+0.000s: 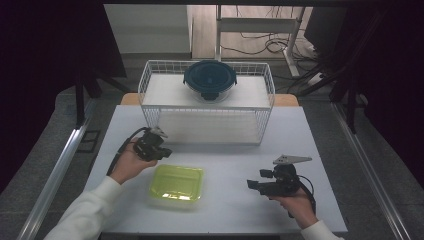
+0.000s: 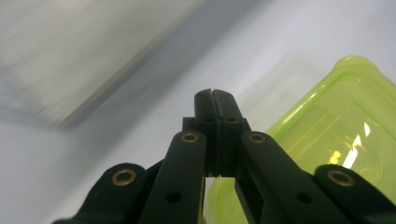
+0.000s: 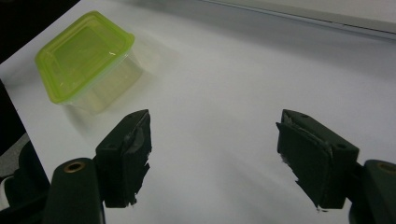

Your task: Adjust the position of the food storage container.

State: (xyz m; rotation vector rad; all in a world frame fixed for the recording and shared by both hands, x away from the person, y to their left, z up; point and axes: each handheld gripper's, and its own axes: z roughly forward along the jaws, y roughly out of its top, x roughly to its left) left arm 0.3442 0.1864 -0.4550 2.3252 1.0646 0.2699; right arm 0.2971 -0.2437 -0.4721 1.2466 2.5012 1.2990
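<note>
A clear plastic box with a lime-green lid (image 1: 176,185) sits on the white table near its front edge; it also appears as the box (image 3: 85,58) and its lid (image 2: 336,140). My left gripper (image 1: 161,150) hovers just off the box's back left corner, jaws pressed together on nothing, seen close as the left gripper (image 2: 215,95). My right gripper (image 1: 256,185) is at the front right, well apart from the box, jaws spread wide and empty, seen as the right gripper (image 3: 215,154). A round glass bowl with a dark blue lid (image 1: 210,80) stands on the wire rack.
A white wire rack (image 1: 207,102) spans the back of the table (image 1: 225,155), its top shelf bearing the bowl. Bare table lies between the box and my right gripper. Metal rails run along both table sides; cables and desk legs lie on the floor behind.
</note>
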